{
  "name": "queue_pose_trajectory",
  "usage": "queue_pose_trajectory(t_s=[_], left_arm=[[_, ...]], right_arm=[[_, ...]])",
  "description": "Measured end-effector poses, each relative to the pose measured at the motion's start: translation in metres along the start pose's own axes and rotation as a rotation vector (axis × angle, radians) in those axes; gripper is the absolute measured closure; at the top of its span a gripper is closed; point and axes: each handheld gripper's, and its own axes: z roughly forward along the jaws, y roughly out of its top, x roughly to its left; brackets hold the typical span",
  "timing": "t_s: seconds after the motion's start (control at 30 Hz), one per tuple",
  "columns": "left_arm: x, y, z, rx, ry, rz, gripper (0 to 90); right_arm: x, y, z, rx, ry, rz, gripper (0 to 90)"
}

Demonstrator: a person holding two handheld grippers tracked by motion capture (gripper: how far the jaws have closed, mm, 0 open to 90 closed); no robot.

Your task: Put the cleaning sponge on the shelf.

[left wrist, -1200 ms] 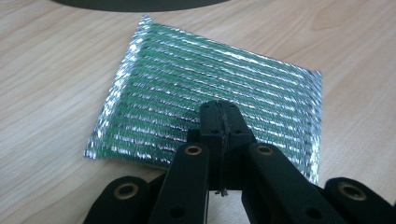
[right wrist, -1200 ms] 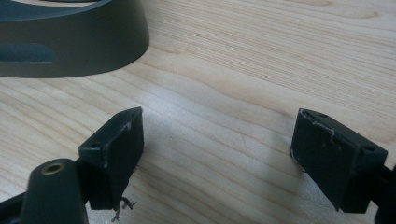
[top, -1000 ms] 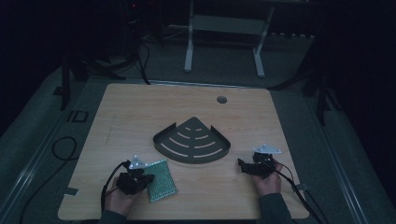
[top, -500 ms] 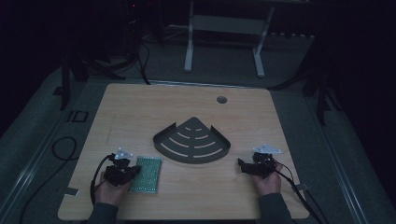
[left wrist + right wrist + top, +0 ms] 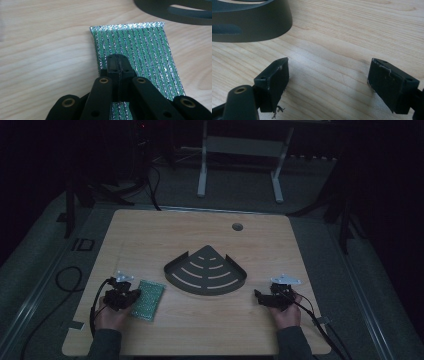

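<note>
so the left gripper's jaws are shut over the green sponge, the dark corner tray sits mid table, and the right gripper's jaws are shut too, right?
Not quite: the right gripper is open, its jaws standing wide apart over bare table, as the right gripper view shows. The rest holds: the left gripper has its jaws shut over the green sponge, and the tray sits mid table.
</note>
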Motion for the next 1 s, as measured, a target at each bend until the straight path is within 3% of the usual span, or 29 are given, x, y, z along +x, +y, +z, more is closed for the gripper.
queue_pose_trajectory(t_s=[0.07,0.2,0.37,0.53,0.83,1.0], left_arm=[[0.005,0.002,0.0,0.01,0.013,-0.002,90.0],[0.014,0.006,-0.003,0.033,0.0,-0.001,90.0],[0.024,0.012,-0.014,0.036,-0.042,-0.021,90.0],[0.034,0.02,-0.016,0.087,-0.084,-0.042,84.8],[0.046,0.031,-0.003,0.168,-0.131,-0.088,79.4],[0.047,0.036,0.002,0.2,-0.135,-0.091,78.1]], right_arm=[[0.0,0.0,0.0,0.001,0.0,0.0,16.9],[0.0,0.001,0.001,0.002,0.001,0.0,16.8],[0.0,0.001,0.001,0.001,0.001,-0.001,16.8],[0.0,0.001,0.001,0.001,0.001,-0.002,16.9],[0.0,0.001,0.001,0.0,0.002,-0.001,16.8],[0.0,0.001,0.001,0.0,0.002,-0.001,16.8]])
